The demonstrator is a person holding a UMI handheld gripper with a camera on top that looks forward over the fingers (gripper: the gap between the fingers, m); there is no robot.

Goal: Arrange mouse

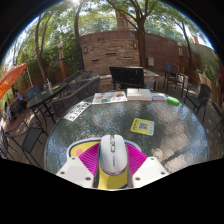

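A white and grey computer mouse (112, 153) sits between my gripper's (112, 168) two fingers, its length pointing away from me. Both pink pads (90, 159) press against its sides, so the gripper is shut on it. A yellow surface (112, 181) shows just under the mouse's near end; I cannot tell what it is. The mouse is over the near edge of a round glass table (110, 125).
On the table beyond the fingers lie a yellow booklet (143, 126), papers (109, 97), a book (139, 94), a green object (173, 100) and a patterned sheet (78, 110). A black screen (126, 76) stands at the far edge. Metal chairs (40, 105) surround the table.
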